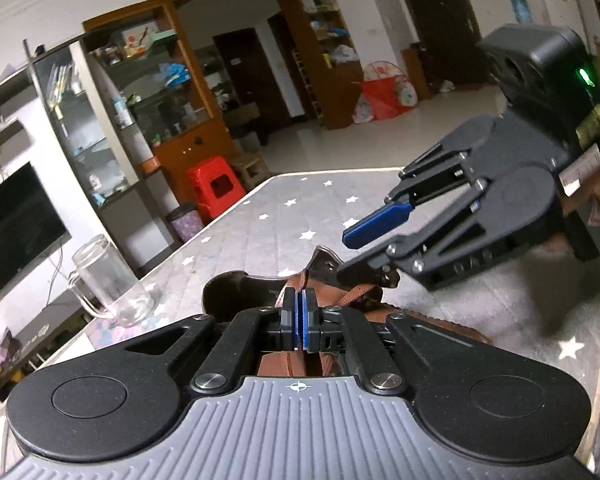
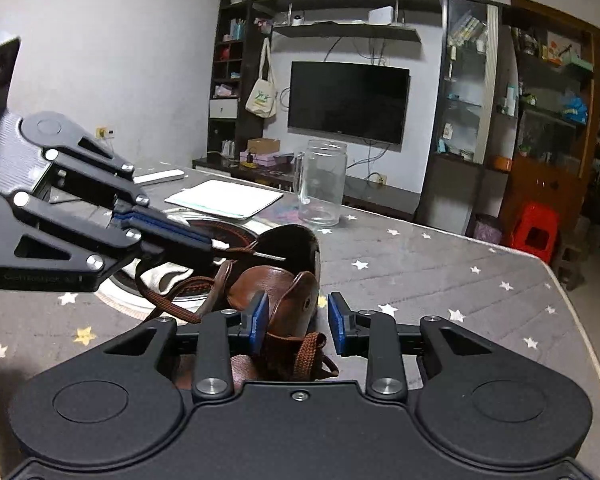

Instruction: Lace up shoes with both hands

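Note:
A brown leather shoe (image 2: 284, 280) lies on the grey star-patterned table (image 2: 420, 272), with its brown lace (image 2: 168, 304) running loose over it. My left gripper (image 2: 210, 245) is shut on the lace near its tip (image 2: 268, 257), above the shoe's opening; in its own view (image 1: 299, 304) the blue pads are pressed together. My right gripper (image 2: 298, 322) is open, its pads on either side of the shoe's tongue, holding nothing. It also shows in the left wrist view (image 1: 346, 252), fingers apart over the shoe (image 1: 328, 276).
A glass mug (image 2: 322, 184) stands on the table behind the shoe; it also shows in the left wrist view (image 1: 108, 280). White papers (image 2: 224, 198) lie at the back left. A round white object (image 2: 132, 296) sits under the left gripper. A red stool (image 2: 534, 230) stands beyond the table edge.

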The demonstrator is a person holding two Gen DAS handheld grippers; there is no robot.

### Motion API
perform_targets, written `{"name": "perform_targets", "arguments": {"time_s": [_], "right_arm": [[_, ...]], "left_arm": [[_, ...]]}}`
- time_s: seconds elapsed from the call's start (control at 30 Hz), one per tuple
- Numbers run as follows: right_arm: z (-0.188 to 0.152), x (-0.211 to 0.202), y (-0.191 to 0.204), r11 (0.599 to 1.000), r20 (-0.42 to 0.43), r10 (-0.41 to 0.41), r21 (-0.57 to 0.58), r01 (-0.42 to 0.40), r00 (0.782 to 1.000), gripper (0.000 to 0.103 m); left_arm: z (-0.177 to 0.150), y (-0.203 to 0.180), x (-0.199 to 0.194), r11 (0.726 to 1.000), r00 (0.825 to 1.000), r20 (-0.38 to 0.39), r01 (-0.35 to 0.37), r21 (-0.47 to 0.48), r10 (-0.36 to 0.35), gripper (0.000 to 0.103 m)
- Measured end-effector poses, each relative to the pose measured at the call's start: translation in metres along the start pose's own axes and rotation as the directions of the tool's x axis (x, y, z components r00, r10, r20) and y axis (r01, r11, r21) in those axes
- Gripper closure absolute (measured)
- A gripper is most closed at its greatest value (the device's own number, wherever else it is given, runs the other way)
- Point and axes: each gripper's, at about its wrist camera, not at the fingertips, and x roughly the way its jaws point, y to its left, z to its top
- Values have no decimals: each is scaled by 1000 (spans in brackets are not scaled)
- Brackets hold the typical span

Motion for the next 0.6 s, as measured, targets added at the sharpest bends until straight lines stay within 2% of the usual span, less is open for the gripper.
{"name": "perform_targets", "arguments": {"time_s": [0.13, 0.3, 0.6], "right_arm": [[0, -1, -9, 998, -7, 25, 52, -25, 1000, 70], [3, 0, -12, 997, -12, 38, 61, -38, 999, 70], [4, 1, -18, 995, -18, 62, 83, -60, 998, 70]], "left_arm": [[0, 3, 7, 999, 1000, -13, 28, 46, -27, 101], [0, 7, 21, 993, 997, -48, 68, 97, -64, 101], [-3, 14, 33, 989, 994, -49, 100, 113, -95, 101]]}}
